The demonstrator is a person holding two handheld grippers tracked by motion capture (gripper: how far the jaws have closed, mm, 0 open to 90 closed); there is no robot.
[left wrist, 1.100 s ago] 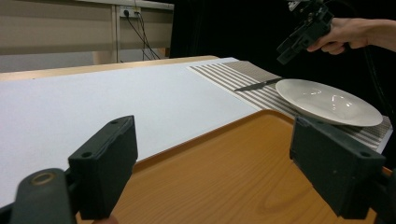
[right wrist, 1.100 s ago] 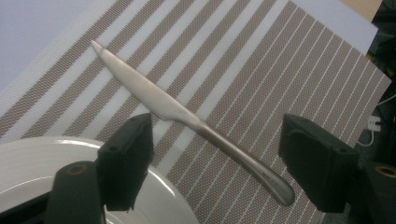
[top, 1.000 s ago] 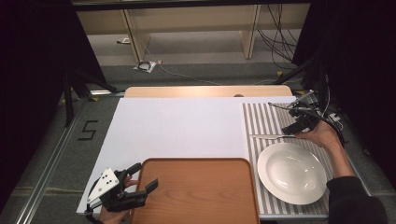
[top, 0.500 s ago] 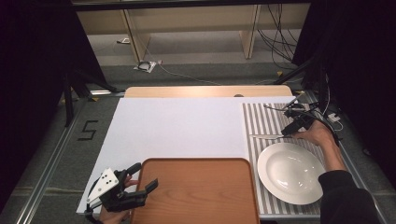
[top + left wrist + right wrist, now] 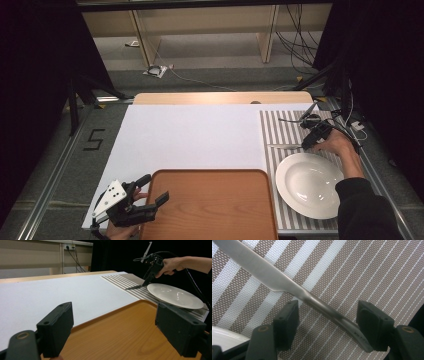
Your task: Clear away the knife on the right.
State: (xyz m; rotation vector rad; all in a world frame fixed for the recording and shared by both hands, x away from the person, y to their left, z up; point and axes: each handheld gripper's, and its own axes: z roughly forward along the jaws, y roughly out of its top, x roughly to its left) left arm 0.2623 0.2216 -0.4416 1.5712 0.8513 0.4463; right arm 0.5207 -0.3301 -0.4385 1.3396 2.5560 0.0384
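A steel table knife (image 5: 284, 146) lies flat on the striped placemat (image 5: 280, 125), just beyond the white plate (image 5: 310, 185). My right gripper (image 5: 306, 145) points down over the knife's handle. In the right gripper view the knife (image 5: 287, 286) runs diagonally and its handle passes between the jaws of my right gripper (image 5: 328, 306). These jaws have just been closing, with gaps still showing beside the handle. My left gripper (image 5: 154, 188) rests at the left front corner of the wooden tray (image 5: 210, 205), open, with nothing between its fingers.
A large white sheet (image 5: 190, 135) covers the table left of the placemat. The plate (image 5: 175, 295) sits close to the right of the tray (image 5: 120, 335). Cables trail off the table's right edge. Black curtains stand on both sides, with shelving legs beyond the table.
My right gripper has come down and nearer, from the mat's far right side onto the knife's handle end. The left gripper has stayed where it was.
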